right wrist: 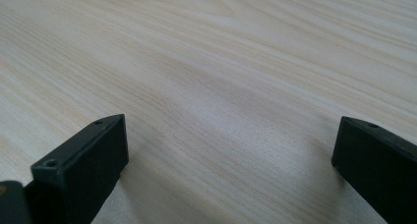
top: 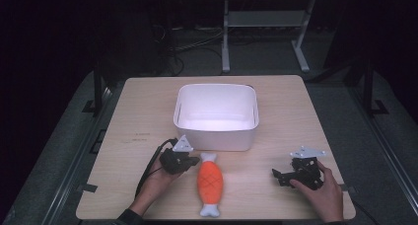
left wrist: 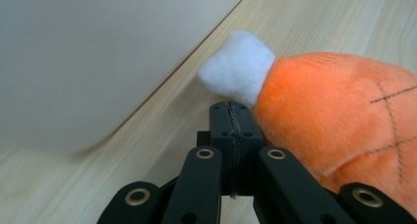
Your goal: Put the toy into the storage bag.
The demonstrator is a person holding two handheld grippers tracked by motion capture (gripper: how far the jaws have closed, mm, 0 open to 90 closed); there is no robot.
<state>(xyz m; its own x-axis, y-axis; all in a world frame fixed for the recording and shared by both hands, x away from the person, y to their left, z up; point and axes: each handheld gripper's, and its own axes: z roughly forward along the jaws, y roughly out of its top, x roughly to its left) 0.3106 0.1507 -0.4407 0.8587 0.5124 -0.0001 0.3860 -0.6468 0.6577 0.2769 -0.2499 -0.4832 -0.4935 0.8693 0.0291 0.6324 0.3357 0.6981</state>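
A light wooden table point(top: 148, 116) stands on grey carpet point(top: 59, 151). At twelve o'clock, a white metal stand point(top: 266, 27) and cables point(top: 187, 47) sit in darkness.

Orange plush drumstick point(top: 211, 184), flat, just beside tub point(top: 216, 132).

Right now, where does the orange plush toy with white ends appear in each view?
High view: plush toy lies bottom centre, before the white tub.
Left gripper view: right side, beside the shut left claw.
Right gripper view: not in it.
Shared landmark: the wooden table.
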